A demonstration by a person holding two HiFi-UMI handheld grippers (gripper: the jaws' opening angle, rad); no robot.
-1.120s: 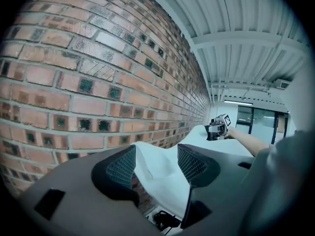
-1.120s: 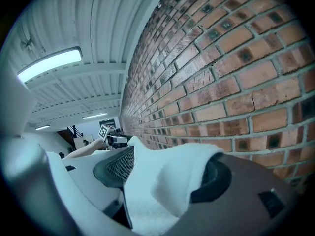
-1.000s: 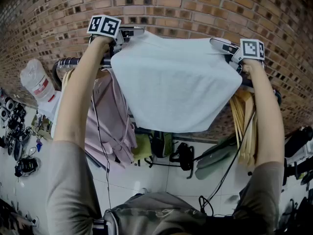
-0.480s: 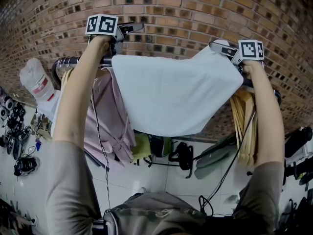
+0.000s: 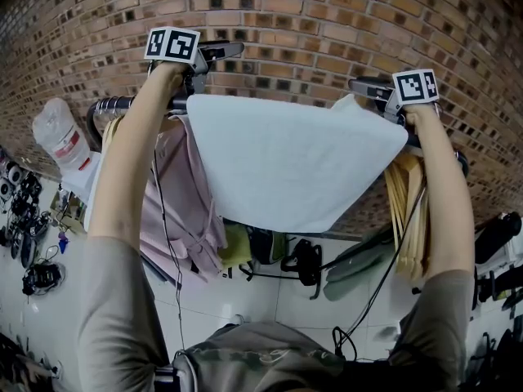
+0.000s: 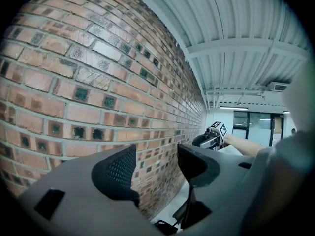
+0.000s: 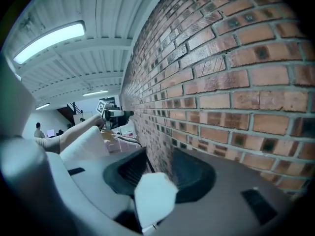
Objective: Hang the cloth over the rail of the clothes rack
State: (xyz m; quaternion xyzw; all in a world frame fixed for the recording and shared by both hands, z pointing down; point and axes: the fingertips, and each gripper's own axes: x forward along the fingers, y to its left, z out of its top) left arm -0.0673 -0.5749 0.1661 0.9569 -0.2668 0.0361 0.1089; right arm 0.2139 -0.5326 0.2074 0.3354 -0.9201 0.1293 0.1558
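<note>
The white cloth (image 5: pixel 286 162) is draped over the clothes rack rail (image 5: pixel 110 104). The left gripper (image 6: pixel 155 163) jaws are released and empty. The right gripper (image 7: pixel 157 168) jaws have just been closing but are apart, with a cloth corner loose between them. That gripper is best drawn back gently, so nothing is dragged off.

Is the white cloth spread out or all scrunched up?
Spread out. In the head view the white cloth hangs wide and smooth over the rail, not bunched.
</note>
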